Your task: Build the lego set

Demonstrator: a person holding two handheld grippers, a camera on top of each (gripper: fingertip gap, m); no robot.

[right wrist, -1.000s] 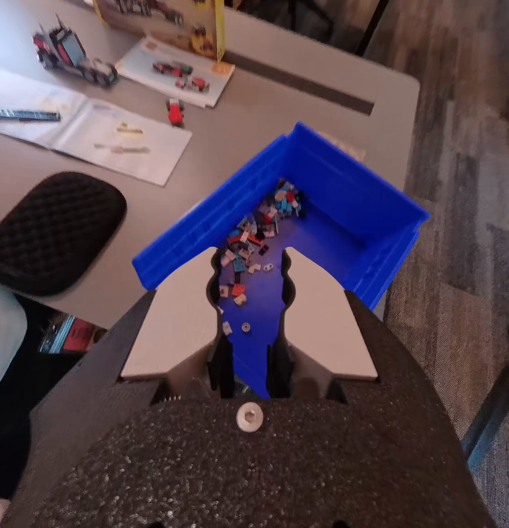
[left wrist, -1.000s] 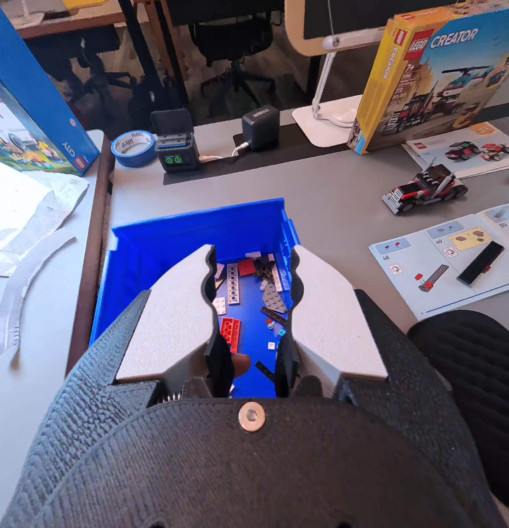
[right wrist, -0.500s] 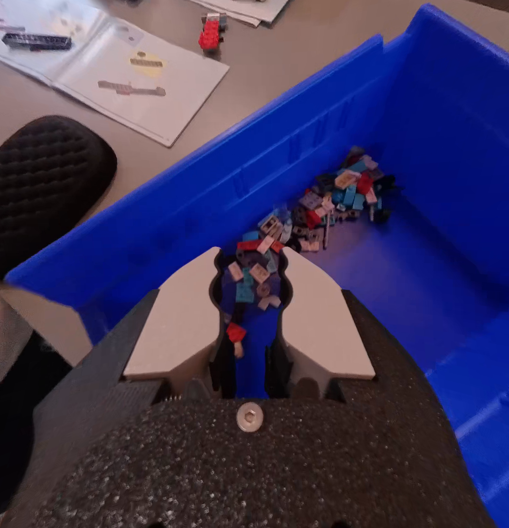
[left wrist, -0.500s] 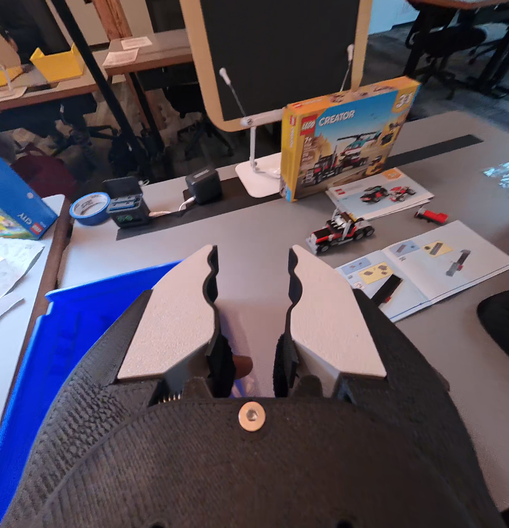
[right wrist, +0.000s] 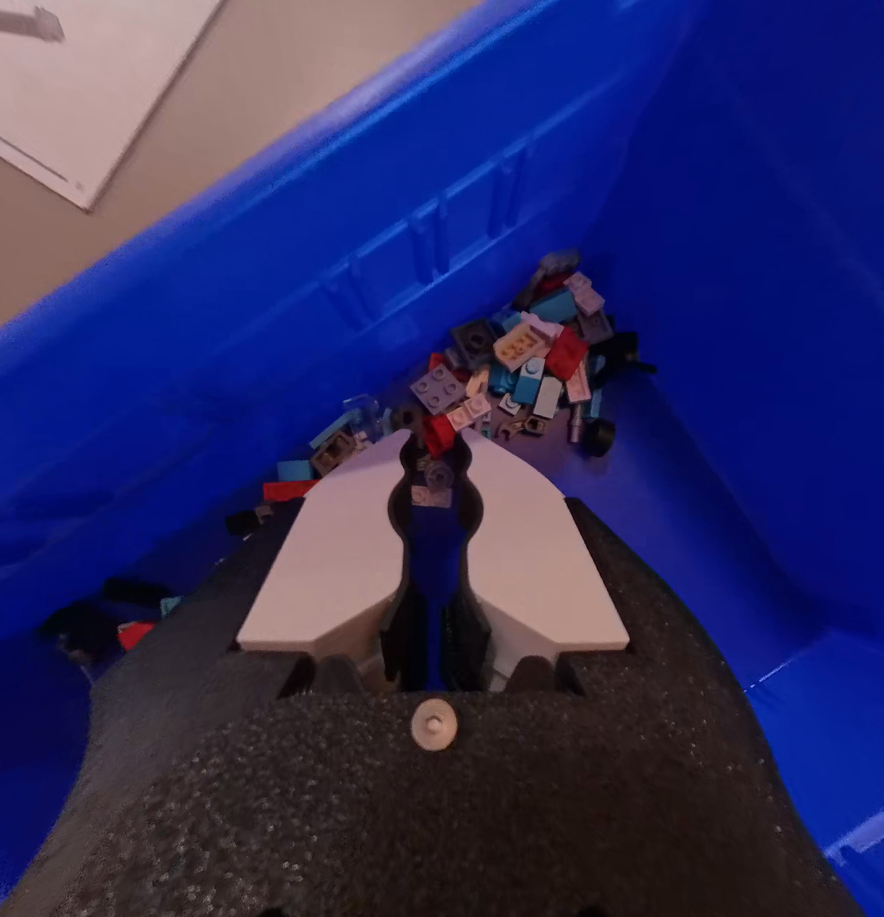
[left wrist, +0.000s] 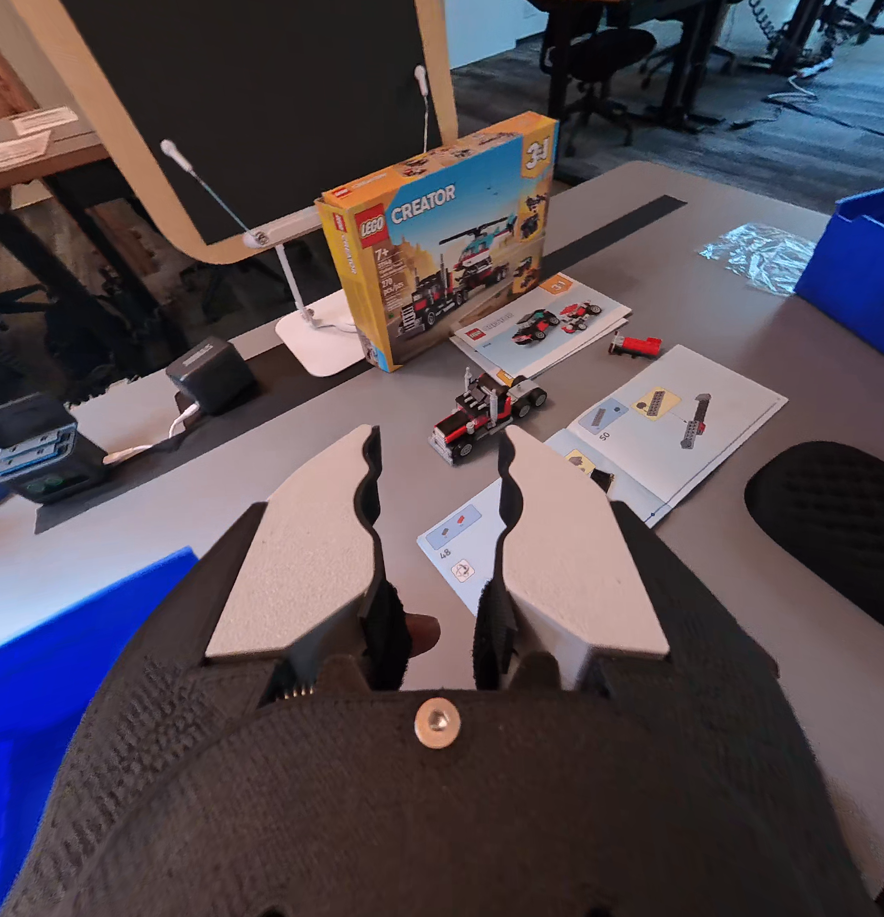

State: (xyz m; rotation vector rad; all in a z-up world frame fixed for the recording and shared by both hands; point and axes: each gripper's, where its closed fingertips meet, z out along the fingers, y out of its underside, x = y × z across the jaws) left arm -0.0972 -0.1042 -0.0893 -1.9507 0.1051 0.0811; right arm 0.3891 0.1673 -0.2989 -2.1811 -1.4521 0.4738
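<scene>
My left gripper [left wrist: 440, 441] is open and empty above the grey table [left wrist: 291, 461]. Just beyond its tips stands the built black-and-red truck [left wrist: 489, 417]. The open instruction booklet [left wrist: 678, 426] lies to the right, with a black long piece [left wrist: 601, 479] partly hidden behind my right finger. My right gripper [right wrist: 437, 439] is down inside a blue bin [right wrist: 231, 347], its jaws narrowed to a small gap. A red brick [right wrist: 440, 431] lies right at its tips, at the near edge of a pile of small loose bricks [right wrist: 529, 362] in the bin's corner.
The set's box [left wrist: 440, 238] stands at the back with a second booklet [left wrist: 539, 322] and a small red piece [left wrist: 633, 345] beside it. A blue bin [left wrist: 57, 670] is at lower left, another [left wrist: 856, 278] at right. A black pad [left wrist: 827, 521] lies right. Across from one pair of fingers to the other is roughly 60 cm. It is some 25 cm from my left tips to the built black-and-red truck [left wrist: 489, 417].
My left gripper has lifted out of its bin and swung right toward the truck and booklet. My right gripper has gone down deep into its bin and its jaws have narrowed.
</scene>
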